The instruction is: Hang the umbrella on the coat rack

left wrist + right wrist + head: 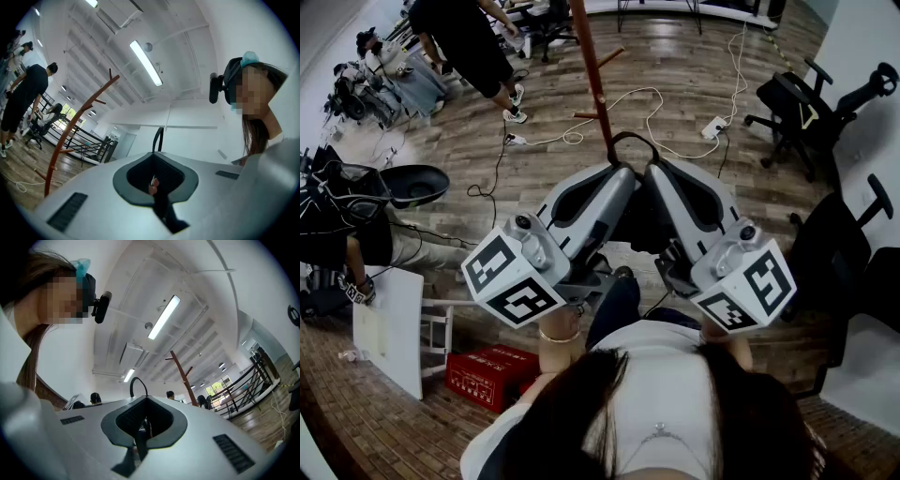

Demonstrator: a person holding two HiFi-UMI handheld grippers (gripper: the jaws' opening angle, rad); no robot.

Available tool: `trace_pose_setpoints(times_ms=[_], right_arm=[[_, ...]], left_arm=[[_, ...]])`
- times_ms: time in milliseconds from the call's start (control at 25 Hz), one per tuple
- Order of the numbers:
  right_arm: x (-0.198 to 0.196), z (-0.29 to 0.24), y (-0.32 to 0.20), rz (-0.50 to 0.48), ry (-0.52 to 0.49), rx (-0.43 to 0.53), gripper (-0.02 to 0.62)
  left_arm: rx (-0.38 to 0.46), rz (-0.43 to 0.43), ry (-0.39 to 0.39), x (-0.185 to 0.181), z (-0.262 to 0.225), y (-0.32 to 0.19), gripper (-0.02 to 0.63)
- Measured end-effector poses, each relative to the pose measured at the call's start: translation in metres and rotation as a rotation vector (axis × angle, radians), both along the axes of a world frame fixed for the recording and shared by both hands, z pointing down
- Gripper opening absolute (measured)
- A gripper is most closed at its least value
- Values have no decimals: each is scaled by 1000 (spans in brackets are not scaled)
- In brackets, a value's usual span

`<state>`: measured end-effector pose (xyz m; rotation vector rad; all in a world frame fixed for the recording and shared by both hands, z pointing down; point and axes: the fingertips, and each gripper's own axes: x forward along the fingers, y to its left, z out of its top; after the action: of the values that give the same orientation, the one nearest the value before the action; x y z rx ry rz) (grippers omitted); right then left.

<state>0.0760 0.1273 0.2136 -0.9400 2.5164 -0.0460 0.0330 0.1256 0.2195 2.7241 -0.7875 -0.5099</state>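
A black umbrella (640, 217) hangs upright between my two grippers, its curved hook handle (633, 141) sticking up past their tips. My left gripper (617, 176) and right gripper (662, 172) press together side by side, both shut on the umbrella's dark body. The red-brown wooden coat rack (591, 66) stands just beyond the handle, its short pegs branching off. In the left gripper view the handle (158, 138) rises over the shut gripper (156, 180), with the rack (77, 126) to the left. In the right gripper view the handle (137, 385) rises above the gripper (143, 423), with the rack (183, 373) to the right.
White cables and a power strip (712, 127) lie on the wooden floor round the rack's foot. Black office chairs (797, 103) stand at the right. A person in black (464, 42) stands at the far left, another sits at the left edge (337, 225). A red box (492, 375) lies near my feet.
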Motion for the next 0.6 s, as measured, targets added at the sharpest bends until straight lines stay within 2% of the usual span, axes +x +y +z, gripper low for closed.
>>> trace_pose_setpoints(times_ms=[600], right_arm=[[-22,-1,-46,10,5,-5,35]], left_arm=[[-2,42,28,-20,-1,-45,11]])
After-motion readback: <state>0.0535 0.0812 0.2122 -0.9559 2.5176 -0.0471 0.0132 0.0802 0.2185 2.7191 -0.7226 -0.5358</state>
